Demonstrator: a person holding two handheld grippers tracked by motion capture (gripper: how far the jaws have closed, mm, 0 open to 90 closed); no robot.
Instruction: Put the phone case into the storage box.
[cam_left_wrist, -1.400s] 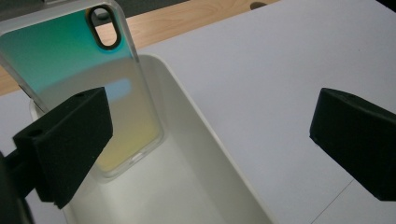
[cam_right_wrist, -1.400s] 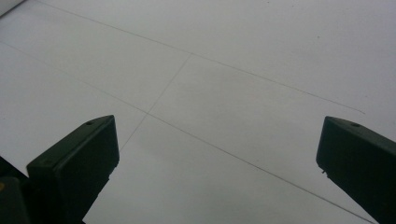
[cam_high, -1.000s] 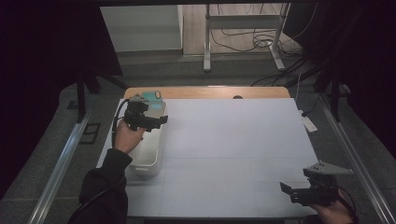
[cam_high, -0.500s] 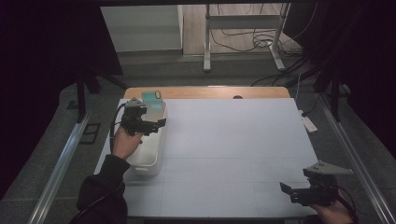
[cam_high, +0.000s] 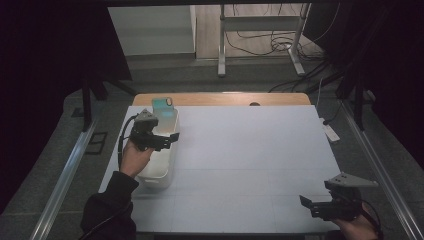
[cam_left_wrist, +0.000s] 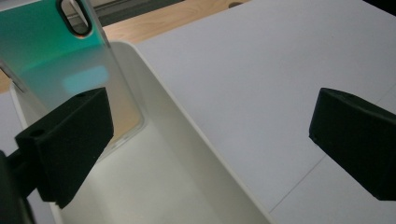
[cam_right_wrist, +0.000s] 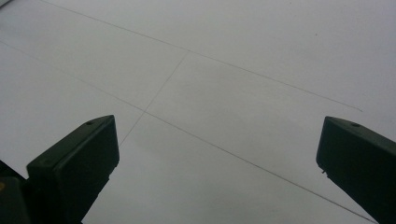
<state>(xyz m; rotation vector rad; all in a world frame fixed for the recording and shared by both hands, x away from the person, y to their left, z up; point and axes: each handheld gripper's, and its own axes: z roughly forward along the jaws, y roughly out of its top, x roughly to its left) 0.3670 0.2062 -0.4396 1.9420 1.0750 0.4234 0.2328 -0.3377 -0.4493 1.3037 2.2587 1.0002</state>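
Left gripper is held over the white bin at the table's left side, jaws spread wide w/ nothing between them. A teal phone case, prob. translucent, is seen leaning upright against the bin's far end. Right gripper is parked near the front-right corner of the white table, jaws also wide apart, nothing gripped.

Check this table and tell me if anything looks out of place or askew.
One thing stands out: a teal phone case stands tilted in the far end of the white bin, leaning on its wall and poking above the rim rather than lying flat. The left gripper hovers open over the bin; the right gripper is open over bare table.
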